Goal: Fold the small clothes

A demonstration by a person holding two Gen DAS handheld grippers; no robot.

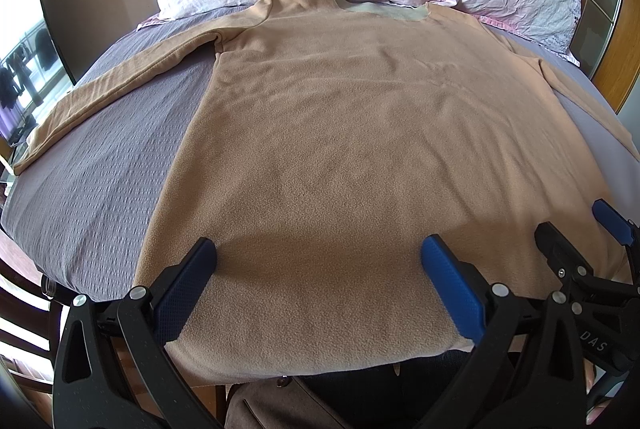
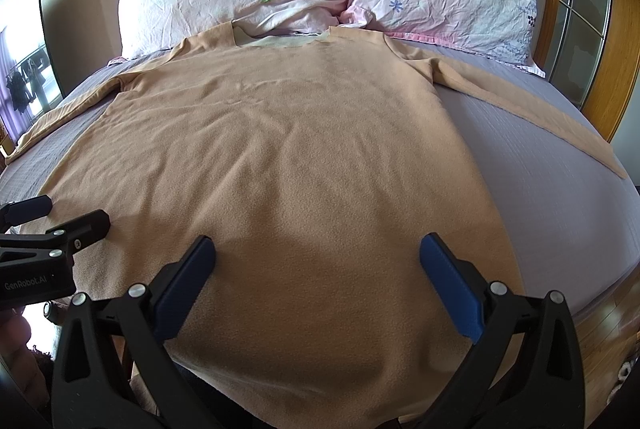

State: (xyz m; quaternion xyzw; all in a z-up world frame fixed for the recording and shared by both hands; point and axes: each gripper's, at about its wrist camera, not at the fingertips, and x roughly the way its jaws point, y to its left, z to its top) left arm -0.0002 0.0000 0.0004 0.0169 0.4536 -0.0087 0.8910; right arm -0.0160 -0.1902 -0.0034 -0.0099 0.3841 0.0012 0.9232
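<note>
Here, left hand-held gripper (image 1: pixel 318 249) wide open, right hand-held gripper (image 2: pixel 318 249) likewise, over shirt (image 1: pixel 340 133)

Left hand-held gripper (image 1: pixel 318 261) spread; right hand-held gripper (image 2: pixel 318 261) spread

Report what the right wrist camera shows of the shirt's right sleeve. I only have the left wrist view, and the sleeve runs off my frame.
Observer: The right sleeve lies straight and flat across the grey bedspread, with its cuff toward the bed's right edge.
Operator: Check the right hand-held gripper too.
Observer: The right hand-held gripper is open, its fingers either side of the tan shirt fabric near the hem, gripping nothing.
Operator: Give me the shirt's right side edge.
Observer: It lies flat and unfolded, with bare bedspread between it and the sleeve.
</note>
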